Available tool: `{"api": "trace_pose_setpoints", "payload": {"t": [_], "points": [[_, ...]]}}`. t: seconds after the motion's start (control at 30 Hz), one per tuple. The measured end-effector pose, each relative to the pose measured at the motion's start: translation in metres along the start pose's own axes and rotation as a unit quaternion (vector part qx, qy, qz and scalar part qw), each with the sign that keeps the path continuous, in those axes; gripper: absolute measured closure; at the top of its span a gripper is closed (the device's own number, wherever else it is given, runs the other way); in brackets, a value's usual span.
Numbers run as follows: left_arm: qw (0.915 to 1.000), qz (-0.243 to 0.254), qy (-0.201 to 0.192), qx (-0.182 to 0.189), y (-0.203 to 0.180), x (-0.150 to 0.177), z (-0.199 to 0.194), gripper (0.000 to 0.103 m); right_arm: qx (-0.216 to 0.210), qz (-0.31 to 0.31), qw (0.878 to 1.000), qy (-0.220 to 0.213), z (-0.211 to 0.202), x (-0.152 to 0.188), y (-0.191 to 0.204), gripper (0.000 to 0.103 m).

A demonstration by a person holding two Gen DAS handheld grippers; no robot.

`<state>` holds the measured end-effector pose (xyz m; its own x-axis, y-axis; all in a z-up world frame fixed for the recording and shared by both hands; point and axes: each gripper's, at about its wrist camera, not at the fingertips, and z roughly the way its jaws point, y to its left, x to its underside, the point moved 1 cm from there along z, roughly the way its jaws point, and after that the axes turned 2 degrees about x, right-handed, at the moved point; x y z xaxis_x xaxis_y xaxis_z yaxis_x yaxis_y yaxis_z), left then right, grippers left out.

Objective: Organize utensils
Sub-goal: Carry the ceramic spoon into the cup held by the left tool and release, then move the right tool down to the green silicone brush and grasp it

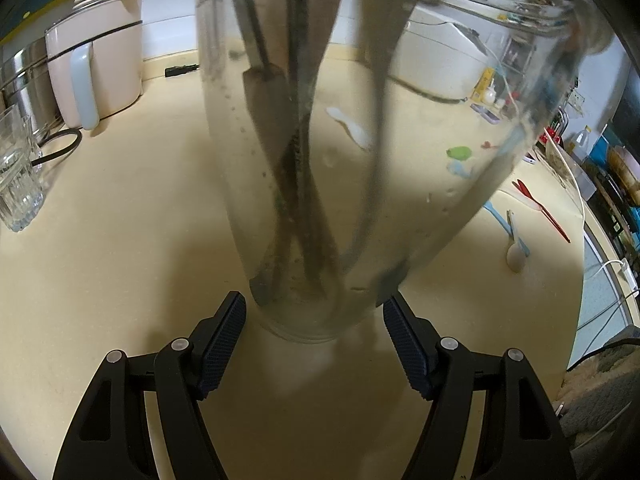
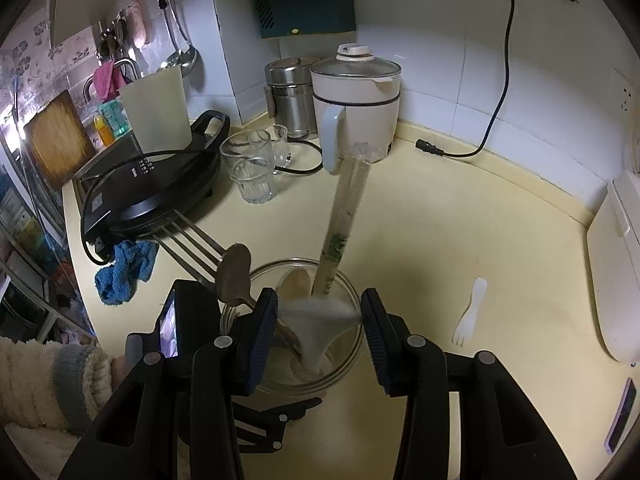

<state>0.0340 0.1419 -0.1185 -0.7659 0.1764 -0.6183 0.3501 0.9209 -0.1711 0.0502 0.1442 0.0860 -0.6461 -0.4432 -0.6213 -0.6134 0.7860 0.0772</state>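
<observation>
Glass jar [image 2: 304,344] on table [image 2: 460,240]: heavy, slippery, fragile; my left tool [image 1: 314,336] clamps its base. Wrapped chopsticks [image 2: 344,216] inside, light, stiff. White fork [image 2: 470,312] (flimsy) on table, take handle; my right tool [image 2: 318,334] empty, unclenched.

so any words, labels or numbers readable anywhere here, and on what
None can be read.
Chopstick sleeve: green print, too blurred.
Black griddle: white panel marks, too small.
Yellow box by the white cooker: print too small.
Bottles by the board: labels blurred.
</observation>
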Motion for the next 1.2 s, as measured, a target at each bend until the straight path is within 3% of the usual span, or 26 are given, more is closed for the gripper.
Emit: {"api": "trace_pose_setpoints", "payload": {"t": [0.3, 0.6, 0.73, 0.9, 1.07, 1.2], "points": [[1.0000, 0.004, 0.003, -0.003, -0.001, 0.000, 0.000, 0.028, 0.016, 0.018, 0.999, -0.025, -0.019, -0.001, -0.012, 0.058], [1.0000, 0.004, 0.005, -0.005, -0.002, 0.000, 0.002, 0.028, 0.076, 0.122, 0.989, -0.041, -0.057, 0.019, -0.085, 0.058], [0.9999, 0.011, 0.005, -0.006, -0.003, 0.002, 0.001, 0.028, 0.113, 0.185, 0.975, -0.034, -0.072, 0.043, -0.132, 0.058], [0.9998, 0.017, 0.005, -0.007, -0.007, 0.004, 0.002, 0.028, 0.159, 0.290, 0.944, -0.019, -0.097, 0.091, -0.194, 0.058], [0.9999, 0.014, 0.005, -0.007, -0.006, 0.006, 0.002, 0.028, 0.193, 0.346, 0.918, -0.005, -0.114, 0.138, -0.224, 0.058], [0.9999, 0.012, 0.005, -0.009, -0.006, 0.008, 0.002, 0.028, 0.191, 0.365, 0.911, 0.014, -0.110, 0.165, -0.231, 0.058]]}}
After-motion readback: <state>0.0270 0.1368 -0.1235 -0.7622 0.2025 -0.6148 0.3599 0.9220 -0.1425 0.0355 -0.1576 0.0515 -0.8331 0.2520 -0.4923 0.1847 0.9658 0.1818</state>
